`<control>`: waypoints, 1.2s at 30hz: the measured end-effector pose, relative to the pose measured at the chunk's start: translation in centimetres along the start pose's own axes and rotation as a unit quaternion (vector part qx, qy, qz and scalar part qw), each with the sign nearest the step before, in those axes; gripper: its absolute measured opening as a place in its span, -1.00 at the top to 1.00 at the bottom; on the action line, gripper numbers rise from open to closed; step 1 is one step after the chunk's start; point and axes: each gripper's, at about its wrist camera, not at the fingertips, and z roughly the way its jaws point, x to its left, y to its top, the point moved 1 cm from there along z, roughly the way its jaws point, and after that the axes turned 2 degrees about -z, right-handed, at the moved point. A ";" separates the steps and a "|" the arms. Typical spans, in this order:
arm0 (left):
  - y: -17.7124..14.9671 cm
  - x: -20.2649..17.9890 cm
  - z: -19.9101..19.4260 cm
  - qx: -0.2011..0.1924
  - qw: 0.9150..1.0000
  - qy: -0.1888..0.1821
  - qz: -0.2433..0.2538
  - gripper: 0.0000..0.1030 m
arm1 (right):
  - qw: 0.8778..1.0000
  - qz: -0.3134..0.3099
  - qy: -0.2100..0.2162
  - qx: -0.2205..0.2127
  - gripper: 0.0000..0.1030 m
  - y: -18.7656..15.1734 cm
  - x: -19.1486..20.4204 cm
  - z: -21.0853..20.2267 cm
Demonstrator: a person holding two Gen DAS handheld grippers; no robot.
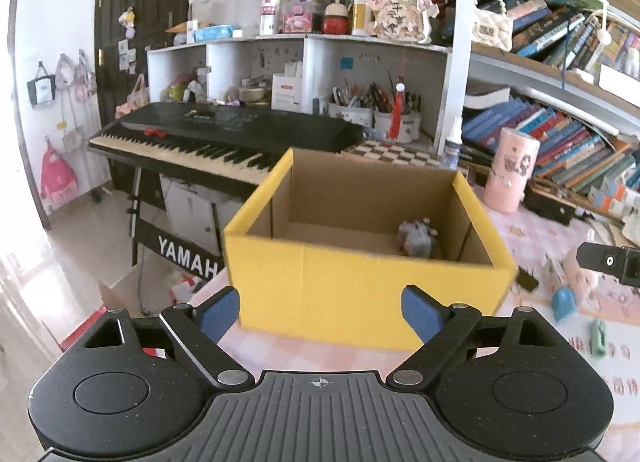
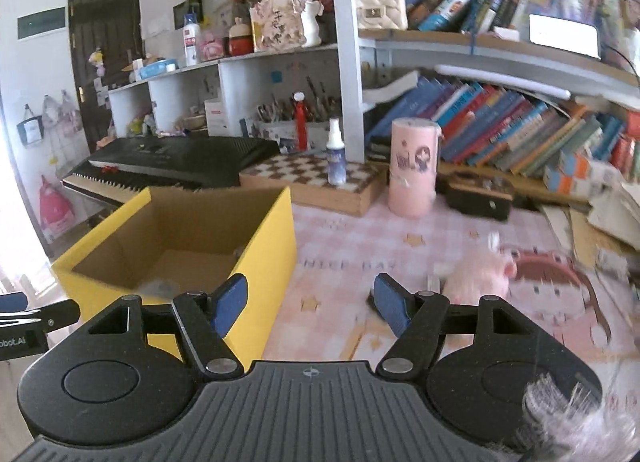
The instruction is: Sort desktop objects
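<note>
Yellow cardboard box [image 1: 360,286] at the desk's left edge, a small grey figurine [image 1: 418,238] in its far right corner, pink plush toy [image 2: 478,276] lying on the pink desk mat [image 2: 360,246] to the box's right, left gripper [image 1: 320,308] spread wide and empty before the box, right gripper [image 2: 310,302] parted, holding nothing

The yellow cardboard box [image 1: 360,286] stands open-topped at twelve o'clock of the left gripper [image 1: 320,312], its near wall blocking a level approach. At two o'clock, bare pink tablecloth [image 2: 348,238] offers passage toward the pink canister [image 2: 414,168].
</note>
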 end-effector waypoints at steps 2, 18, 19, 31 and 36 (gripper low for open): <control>-0.8 0.3 -0.8 0.003 1.000 0.000 0.004 -0.75 | 1.000 0.003 -0.004 0.003 -0.33 -1.1 0.6 -0.9; -6.1 2.3 -5.1 0.029 0.999 0.023 0.027 -0.75 | 0.998 0.022 -0.061 0.023 -0.47 -8.8 4.1 -7.1; -6.3 2.3 -5.2 0.030 0.999 0.022 0.029 -0.75 | 0.997 0.021 -0.064 0.025 -0.48 -9.3 4.3 -7.4; -7.7 1.7 -6.9 0.031 0.998 0.006 0.051 -0.75 | 0.998 0.007 -0.062 0.030 -0.53 -11.1 5.9 -9.1; -7.8 1.6 -7.0 0.031 0.998 0.002 0.053 -0.76 | 0.997 0.003 -0.073 0.024 -0.54 -11.2 5.8 -9.5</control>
